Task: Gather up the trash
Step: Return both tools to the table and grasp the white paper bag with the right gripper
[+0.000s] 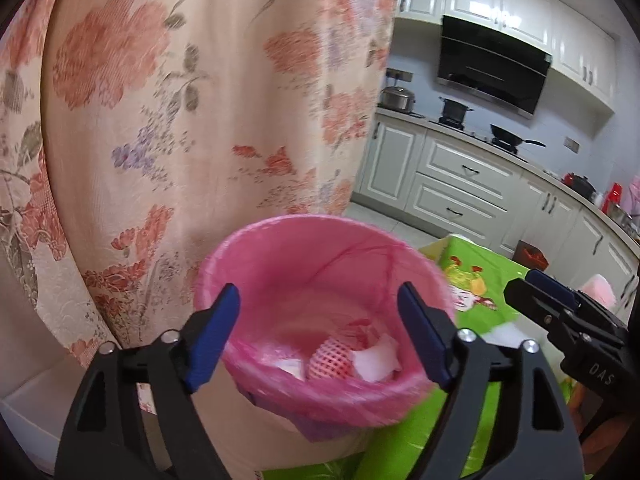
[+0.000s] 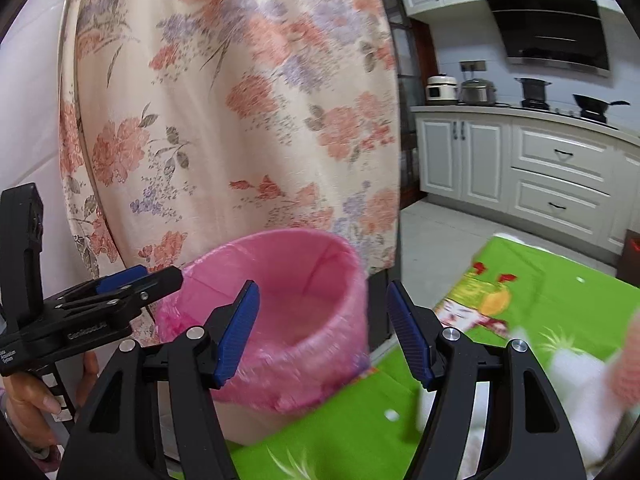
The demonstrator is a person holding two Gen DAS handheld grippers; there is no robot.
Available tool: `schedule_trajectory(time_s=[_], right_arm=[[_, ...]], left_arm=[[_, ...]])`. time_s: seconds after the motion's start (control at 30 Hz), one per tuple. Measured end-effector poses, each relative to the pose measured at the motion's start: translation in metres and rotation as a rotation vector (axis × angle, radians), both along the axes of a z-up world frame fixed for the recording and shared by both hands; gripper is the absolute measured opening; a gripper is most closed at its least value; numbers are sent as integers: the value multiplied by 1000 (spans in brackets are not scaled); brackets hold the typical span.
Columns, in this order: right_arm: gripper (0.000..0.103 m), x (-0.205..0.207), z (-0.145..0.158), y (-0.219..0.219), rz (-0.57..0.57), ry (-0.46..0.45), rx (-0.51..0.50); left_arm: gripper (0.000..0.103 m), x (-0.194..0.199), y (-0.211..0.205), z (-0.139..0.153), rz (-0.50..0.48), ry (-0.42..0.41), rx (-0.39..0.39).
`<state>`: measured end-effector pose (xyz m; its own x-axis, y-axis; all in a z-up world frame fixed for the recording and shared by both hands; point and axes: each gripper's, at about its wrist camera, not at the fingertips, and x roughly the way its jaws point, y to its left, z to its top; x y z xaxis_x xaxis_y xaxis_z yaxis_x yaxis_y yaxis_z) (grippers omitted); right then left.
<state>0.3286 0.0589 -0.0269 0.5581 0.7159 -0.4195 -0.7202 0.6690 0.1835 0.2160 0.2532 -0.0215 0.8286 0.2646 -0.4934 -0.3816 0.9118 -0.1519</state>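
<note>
The waste bin [image 1: 320, 320], lined with a pink bag [image 1: 280, 240], stands at the edge of the worktop [image 1: 480, 268] with its green patterned cloth, right in front of a flowered curtain [image 1: 180, 100]. Inside the bin lie a pink foam net [image 1: 330, 364] and crumpled white paper [image 1: 376, 360].

The left gripper [image 1: 318, 320] hangs over the bin's mouth, tilted downward, its blue-padded jaws spread wide with nothing between them but the view into the bin. In the right wrist view a hand [image 2: 30, 404] grips its handle to the left of the bin.

The right gripper [image 2: 322, 328] is held just to the right of the bin, also angled downward, jaws spread and empty, its left pad in front of the bin's outer wall. To the right of the bin, blurred white paper [image 2: 576, 384] and something pink [image 2: 628, 360] lie on the cloth.

Beyond the bin, white kitchen cabinets [image 2: 560, 168] carry pots beneath a black hood [image 2: 548, 24].
</note>
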Motion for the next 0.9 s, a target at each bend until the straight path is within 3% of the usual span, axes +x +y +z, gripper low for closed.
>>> schedule_trajectory(time_s=[0.23, 0.47, 0.73, 0.9], right_arm=[[64, -25, 2, -61, -88, -19, -6], [66, -58, -7, -134, -207, -50, -58], [66, -74, -37, -220, -400, 3, -86], [66, -74, -52, -259, -497, 28, -90]], left_arm=[[98, -11, -57, 2, -74, -52, 22], [98, -11, -123, -20, -184, -7, 28], [98, -3, -195, -37, -308, 18, -8], [98, 8, -238, -48, -386, 37, 26]])
